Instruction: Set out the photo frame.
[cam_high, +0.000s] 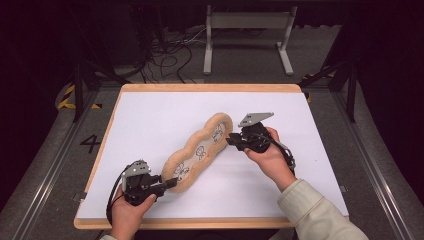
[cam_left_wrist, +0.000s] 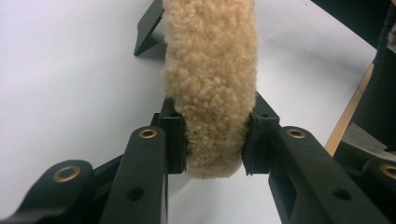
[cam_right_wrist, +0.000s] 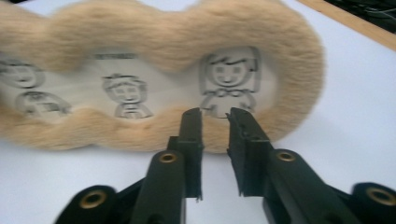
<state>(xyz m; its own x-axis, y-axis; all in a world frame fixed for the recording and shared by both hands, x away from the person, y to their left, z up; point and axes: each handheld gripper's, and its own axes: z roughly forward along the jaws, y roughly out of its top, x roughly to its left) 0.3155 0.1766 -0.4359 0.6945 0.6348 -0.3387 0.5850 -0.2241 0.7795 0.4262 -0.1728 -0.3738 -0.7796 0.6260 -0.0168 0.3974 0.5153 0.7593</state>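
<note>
Fleece mat (cam_high: 199, 152) — left hand-held gripper (cam_high: 167, 184) clamps it; right hand-held gripper (cam_high: 231, 140) narrowly parted, empty.

The pouch (cam_high: 199, 152) is showing a woolly, curly tan fleece border around a smooth pale panel printed with cartoon figures. The tongs (cam_left_wrist: 215, 140) are looking like matt black plastic with brassy metal rivets, and the bench (cam_high: 150, 120) is wearing a smooth matt white sheet inside a pale wooden edge.

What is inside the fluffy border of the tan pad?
Inside the tan pad lies a pale panel printed with cartoon children. The left gripper clamps the near end, hiding the fleece between its jaws. The pad's underside cannot be seen.
</note>
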